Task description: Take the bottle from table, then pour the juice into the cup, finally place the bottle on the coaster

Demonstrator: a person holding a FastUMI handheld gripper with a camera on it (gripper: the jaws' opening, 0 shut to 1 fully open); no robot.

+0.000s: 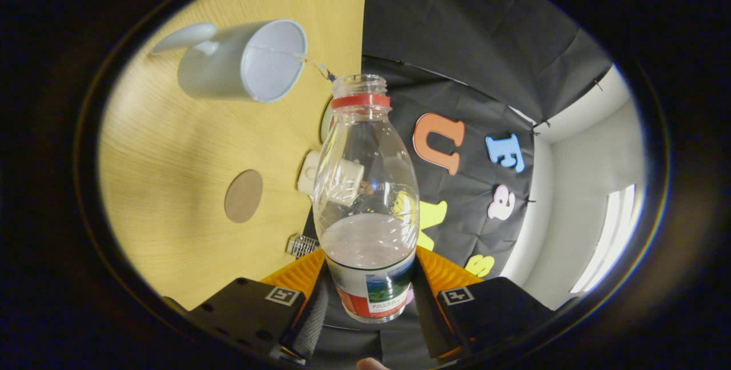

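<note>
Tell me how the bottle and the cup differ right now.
The bottle is clear plastic with a label; the cup is opaque, pale and has a handle. The bottle is clamped in the tongs; the cup stands on the table. Both are open-mouthed, a thin stream linking them.

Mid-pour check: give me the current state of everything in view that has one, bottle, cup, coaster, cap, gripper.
bottle: uncapped, held tilted, clear liquid left in its lower part.
stream: thin, running from the bottle mouth into the cup.
cup: on the table beyond the bottle mouth, taking the stream.
coaster: bare, on the table.
white cap: off, lying on the table behind the bottle.
gripper: shut on the bottle.
</note>
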